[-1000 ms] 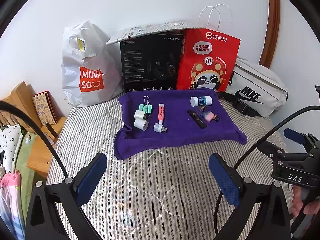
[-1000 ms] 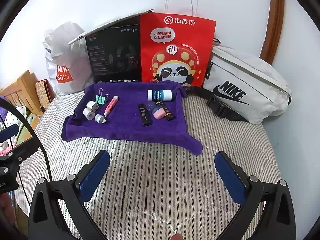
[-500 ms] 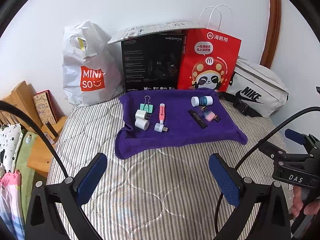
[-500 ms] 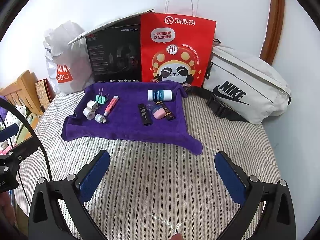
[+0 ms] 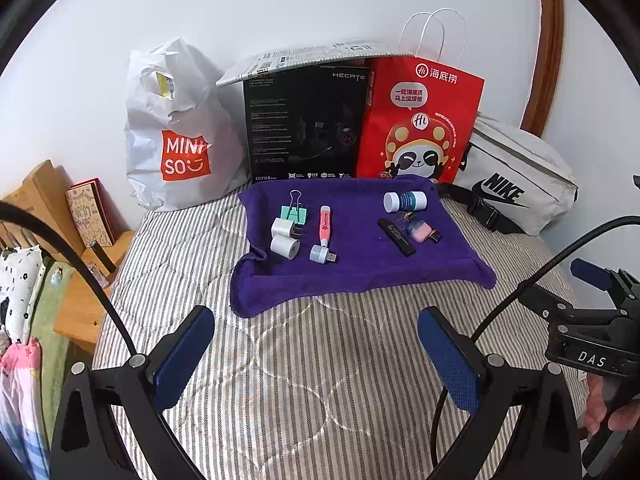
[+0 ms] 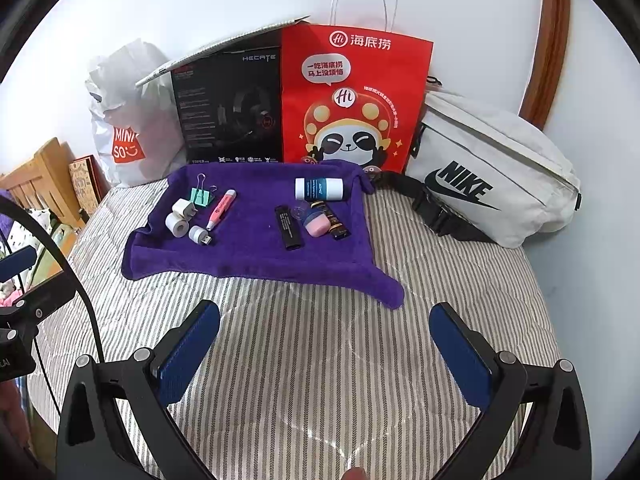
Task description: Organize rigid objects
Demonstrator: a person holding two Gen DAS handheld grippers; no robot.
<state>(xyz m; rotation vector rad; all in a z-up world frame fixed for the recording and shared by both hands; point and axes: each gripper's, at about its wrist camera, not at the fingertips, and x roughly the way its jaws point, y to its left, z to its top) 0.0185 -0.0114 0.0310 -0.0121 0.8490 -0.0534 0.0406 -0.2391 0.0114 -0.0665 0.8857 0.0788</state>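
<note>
**Small items in two clusters on a purple towel, both tools spread and empty**

While both tools are held above the striped bed (image 6: pixel 320 360), the left tool (image 5: pixel 316 356) and right tool (image 6: pixel 324 356) are seen with jaws wide apart, nothing gripped. On the purple towel (image 5: pixel 360 272), a binder clip (image 5: pixel 294 213), two white plugs (image 5: pixel 285 238), a pink highlighter (image 5: pixel 325 226) and a USB adapter (image 5: pixel 321 254) are grouped at the left; a white bottle (image 5: pixel 405 202), black stick (image 5: pixel 396 236) and pink case (image 5: pixel 420 232) lie at the right. Whether sorting is finished cannot be judged.

Round pieces could be set rolling by a nudge on the soft towel, and crowded neighbours knocked. The clear object beside the pink case is hard to make out.
</note>
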